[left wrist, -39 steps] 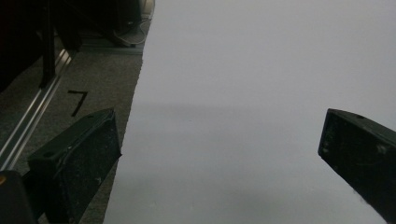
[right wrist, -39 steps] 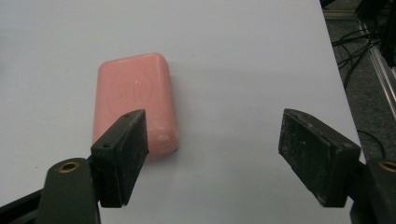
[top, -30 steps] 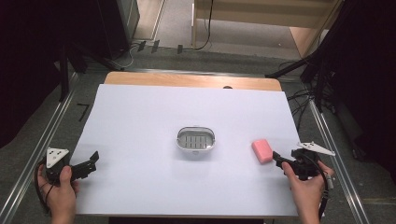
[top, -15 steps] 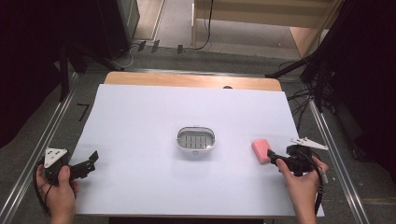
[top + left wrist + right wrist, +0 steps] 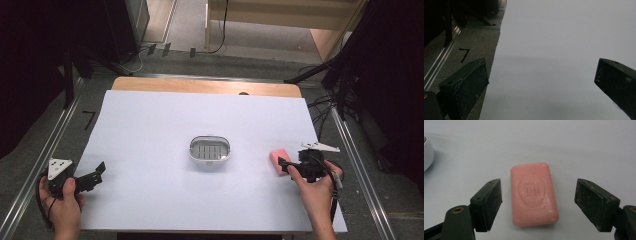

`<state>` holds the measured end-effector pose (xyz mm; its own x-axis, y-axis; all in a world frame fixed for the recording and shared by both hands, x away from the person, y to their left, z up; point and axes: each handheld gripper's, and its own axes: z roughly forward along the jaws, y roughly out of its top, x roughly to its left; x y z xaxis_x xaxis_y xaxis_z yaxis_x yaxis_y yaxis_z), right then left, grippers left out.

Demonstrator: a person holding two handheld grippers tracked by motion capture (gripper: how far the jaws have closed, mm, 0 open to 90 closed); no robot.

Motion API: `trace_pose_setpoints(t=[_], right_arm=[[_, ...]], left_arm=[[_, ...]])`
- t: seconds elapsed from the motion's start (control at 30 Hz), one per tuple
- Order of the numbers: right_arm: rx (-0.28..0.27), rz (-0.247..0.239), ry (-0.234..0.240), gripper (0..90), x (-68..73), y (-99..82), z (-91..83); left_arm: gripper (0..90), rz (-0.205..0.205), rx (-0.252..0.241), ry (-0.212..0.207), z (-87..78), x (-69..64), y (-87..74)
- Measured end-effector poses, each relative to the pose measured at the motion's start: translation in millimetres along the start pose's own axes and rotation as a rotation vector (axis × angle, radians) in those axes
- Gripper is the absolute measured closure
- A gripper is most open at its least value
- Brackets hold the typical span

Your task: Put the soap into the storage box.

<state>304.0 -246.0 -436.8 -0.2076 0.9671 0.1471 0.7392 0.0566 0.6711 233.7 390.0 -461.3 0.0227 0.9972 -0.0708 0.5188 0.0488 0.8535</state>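
On the right of the desk (image 5: 150, 125), the pink soap (image 5: 276, 161) lies flat on the white sheet, well apart from the small metal dish (image 5: 210, 150) at the middle. The right hand-held gripper (image 5: 286, 165) sits just behind the soap, low and level, so that its jaws can straddle the bar from the person's side; that placing looks like the lead-in to a grasp. Its jaws have just been opening and now stand wide, one on each side of the soap (image 5: 533, 193), with clear sheet between each pad and the bar's long edges, so nothing is held yet. The left hand-held gripper (image 5: 98, 172) rests at the near left corner, its jaws also wide with nothing between them; it seems parked out of the way while the right one works.

The high view gives the layout: soap, dish and both hands in relation to each other. It cannot settle whether the right jaws touch the bar. The right gripper view does, showing the gaps, the stamped emblem on the soap's top face, and a slice of the dish's (image 5: 427, 152) white rim at its left edge. The left gripper view adds that its jaws straddle the sheet's edge, with grey floor (image 5: 469, 40) beside it.
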Motion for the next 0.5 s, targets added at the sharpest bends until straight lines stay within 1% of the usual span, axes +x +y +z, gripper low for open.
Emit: trace_pose_setpoints(t=[0.03,0.23,0.33,0.5], right_arm=[[0.012,-0.01,0.002,22.3,2.6,1.0,3.8],[0.041,-0.026,0.004,22.0,9.4,2.3,12.6],[0.055,-0.039,0.003,21.9,10.4,2.3,17.1],[0.072,-0.043,-0.012,23.7,10.2,2.2,21.7]], left_arm=[[0.0,0.0,0.0,-0.001,0.0,0.1,0.0],[0.0,0.0,0.004,-0.005,0.1,0.8,0.2],[0.0,-0.002,0.005,-0.006,0.2,0.9,0.3],[0.0,-0.001,0.005,-0.005,0.4,0.7,0.3]])
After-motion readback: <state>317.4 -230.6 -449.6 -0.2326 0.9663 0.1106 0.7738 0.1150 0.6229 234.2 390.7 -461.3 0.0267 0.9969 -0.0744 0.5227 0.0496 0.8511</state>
